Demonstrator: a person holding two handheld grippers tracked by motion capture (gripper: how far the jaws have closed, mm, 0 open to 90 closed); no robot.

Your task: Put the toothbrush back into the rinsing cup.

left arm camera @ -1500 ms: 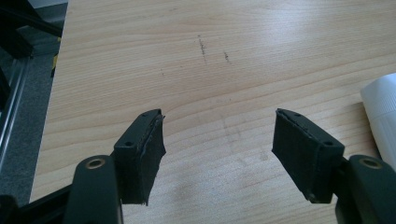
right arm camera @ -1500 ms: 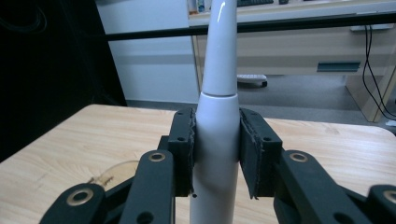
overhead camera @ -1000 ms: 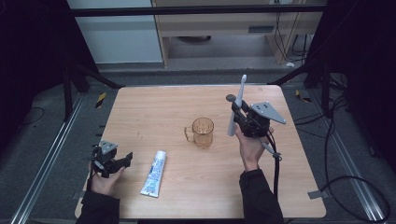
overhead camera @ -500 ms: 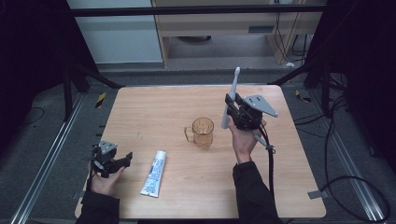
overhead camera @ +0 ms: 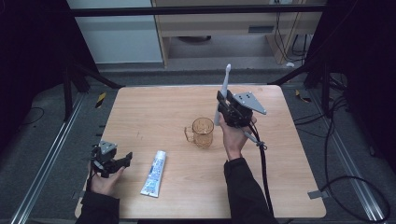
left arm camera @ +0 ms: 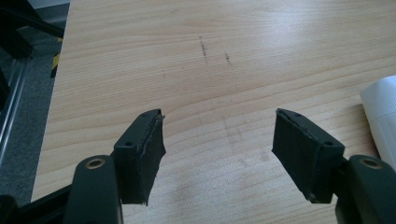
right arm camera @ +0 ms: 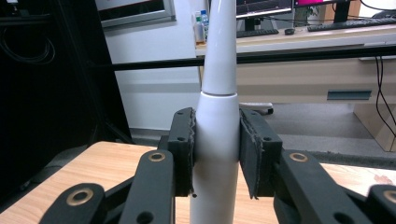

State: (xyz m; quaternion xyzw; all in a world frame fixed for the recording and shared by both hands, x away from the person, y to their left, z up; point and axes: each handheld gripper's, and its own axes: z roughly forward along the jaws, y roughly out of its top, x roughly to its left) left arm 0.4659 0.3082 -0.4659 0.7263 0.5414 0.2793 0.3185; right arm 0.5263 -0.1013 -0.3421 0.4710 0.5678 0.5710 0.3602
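the right gripper (overhead camera: 227, 106) has drifted left toward the cup (overhead camera: 201, 132) since a second ago, jaws clamped on the toothbrush (overhead camera: 223, 92) standing near upright, its lower end just up-right of the cup's rim, while the left gripper (overhead camera: 122, 160) sits open by the toothpaste tube (overhead camera: 154, 173).

Electric toothbrush (overhead camera: 224, 88): plain white, handle and neck alike. Mug (overhead camera: 201, 132): clear amber-orange. Toothpaste tube (overhead camera: 154, 173): white with blue print, white ribbed cap. Worktop (overhead camera: 154, 112): light wood, fine grain, few dark scuff marks. Right claw (overhead camera: 224, 106): black, grey plate on top. Left claw (overhead camera: 122, 159): black, grey top.
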